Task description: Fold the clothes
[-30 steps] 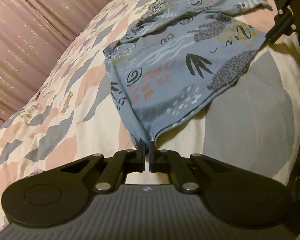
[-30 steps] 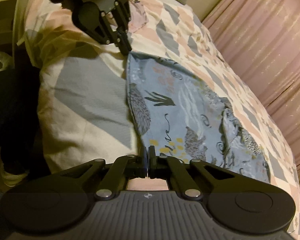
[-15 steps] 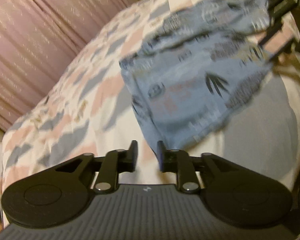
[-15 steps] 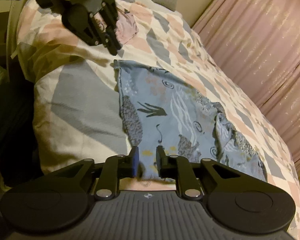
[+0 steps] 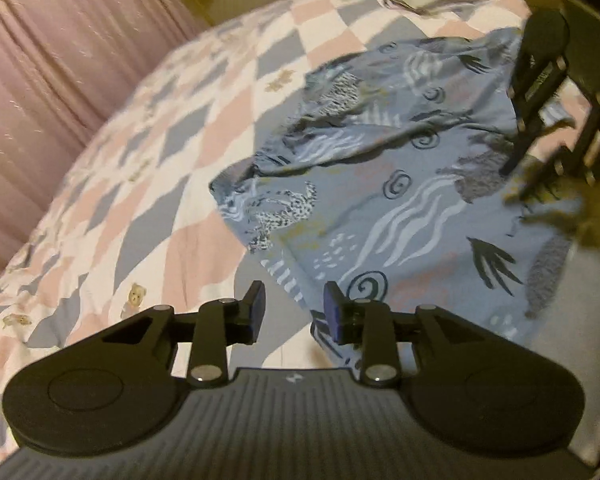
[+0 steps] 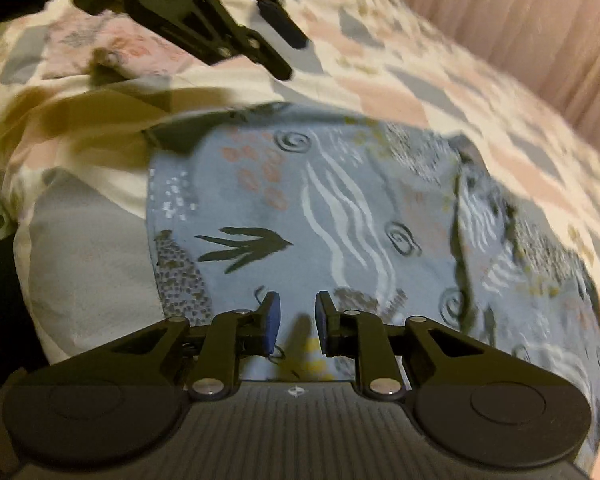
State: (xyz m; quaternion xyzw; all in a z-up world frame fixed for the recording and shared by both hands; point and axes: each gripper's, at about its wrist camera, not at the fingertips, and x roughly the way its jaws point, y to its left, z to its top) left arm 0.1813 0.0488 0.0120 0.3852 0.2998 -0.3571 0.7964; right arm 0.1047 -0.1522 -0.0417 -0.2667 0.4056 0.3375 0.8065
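- Left tool (image 5: 293, 309): jaws have just been opening, parted with nothing between them, beside the near corner of the blue patterned cloth garment (image 5: 400, 200)
- That garment lies spread on the pink, grey and white checked bed quilt (image 5: 148, 184), 1 fold visible along its far side; more folds seem left
- Right tool (image 6: 297, 322): jaws likewise just opened, empty above the garment
- Pink curtain (image 5: 52, 60) stands clear; nothing blocks
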